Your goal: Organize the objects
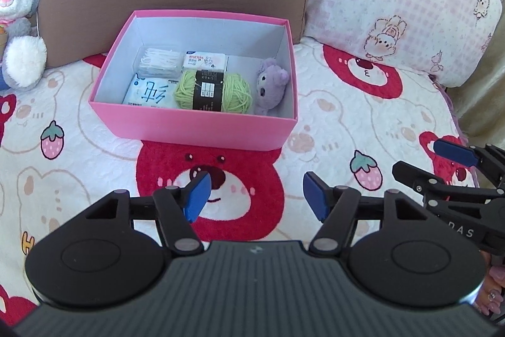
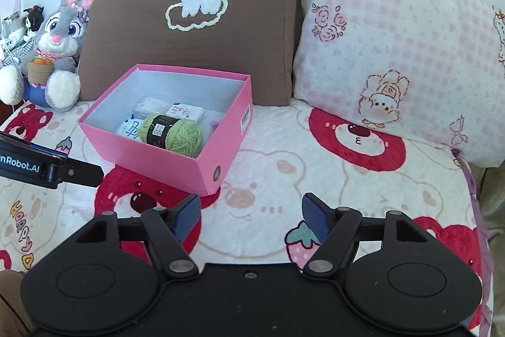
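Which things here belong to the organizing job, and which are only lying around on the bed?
Belong to the job:
pink box
green yarn ball
purple plush toy
tissue packs
cotton swab pack

Just lying about:
grey rabbit plush
brown pillow
pink checked pillow
bear-print bedcover

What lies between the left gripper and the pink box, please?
Only bare bedspread with a red bear print separates the left gripper from the pink box, seen in the left wrist view.
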`<state>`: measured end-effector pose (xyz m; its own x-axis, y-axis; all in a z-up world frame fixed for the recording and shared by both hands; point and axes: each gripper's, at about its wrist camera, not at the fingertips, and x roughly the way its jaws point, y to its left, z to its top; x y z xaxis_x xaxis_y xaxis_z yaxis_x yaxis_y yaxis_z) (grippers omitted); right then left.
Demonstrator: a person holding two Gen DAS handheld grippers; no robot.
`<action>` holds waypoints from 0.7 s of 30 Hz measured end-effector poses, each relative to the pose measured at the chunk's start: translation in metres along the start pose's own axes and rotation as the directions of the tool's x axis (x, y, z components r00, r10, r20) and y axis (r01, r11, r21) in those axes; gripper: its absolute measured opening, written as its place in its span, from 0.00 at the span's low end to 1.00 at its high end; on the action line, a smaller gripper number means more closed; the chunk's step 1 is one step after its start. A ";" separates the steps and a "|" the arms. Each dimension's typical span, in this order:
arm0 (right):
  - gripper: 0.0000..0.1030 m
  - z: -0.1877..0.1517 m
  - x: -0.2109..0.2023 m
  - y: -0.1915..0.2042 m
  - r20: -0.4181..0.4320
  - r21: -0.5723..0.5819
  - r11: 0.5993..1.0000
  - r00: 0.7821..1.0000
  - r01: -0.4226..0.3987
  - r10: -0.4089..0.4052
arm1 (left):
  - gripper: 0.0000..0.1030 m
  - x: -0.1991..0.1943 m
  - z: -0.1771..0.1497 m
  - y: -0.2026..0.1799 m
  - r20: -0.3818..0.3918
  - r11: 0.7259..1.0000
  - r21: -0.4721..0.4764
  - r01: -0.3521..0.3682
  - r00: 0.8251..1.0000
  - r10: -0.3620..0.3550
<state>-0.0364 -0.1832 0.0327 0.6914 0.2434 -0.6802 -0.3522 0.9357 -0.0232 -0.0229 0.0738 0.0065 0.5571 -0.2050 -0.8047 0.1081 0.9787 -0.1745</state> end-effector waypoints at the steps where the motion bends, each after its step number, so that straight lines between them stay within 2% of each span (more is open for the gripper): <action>1: 0.75 -0.001 0.001 0.000 -0.001 0.002 1.000 1.000 0.002 -0.002 | 0.63 0.002 -0.002 -0.002 -0.002 1.000 0.003 -0.001 1.000 0.001; 6: 0.78 -0.003 0.007 -0.005 -0.021 0.035 0.999 1.000 0.014 -0.013 | 0.66 0.008 -0.009 -0.011 0.001 1.000 0.019 -0.023 1.000 0.023; 10: 0.85 -0.005 0.011 -0.007 -0.024 0.043 0.997 0.998 0.057 -0.056 | 0.67 0.014 -0.012 -0.009 -0.010 1.000 0.015 -0.021 1.000 0.021; 15: 0.88 -0.005 0.016 -0.010 -0.040 0.083 0.993 0.995 0.089 -0.086 | 0.69 0.018 -0.014 -0.006 -0.009 0.998 0.009 -0.055 0.998 0.055; 17: 0.88 -0.006 0.018 -0.008 -0.056 0.077 0.991 0.993 0.109 -0.105 | 0.79 0.018 -0.016 -0.003 -0.005 0.999 -0.006 -0.054 0.999 0.054; 21: 0.88 -0.008 0.020 -0.003 -0.074 0.063 0.991 0.990 0.121 -0.117 | 0.85 0.017 -0.018 -0.002 0.013 0.998 -0.006 -0.060 0.998 0.060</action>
<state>-0.0265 -0.1834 0.0136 0.6789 0.1129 -0.7255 -0.2254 0.9724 -0.0597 -0.0285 0.0686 -0.0172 0.5731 -0.1461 -0.8064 0.0695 0.9891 -0.1298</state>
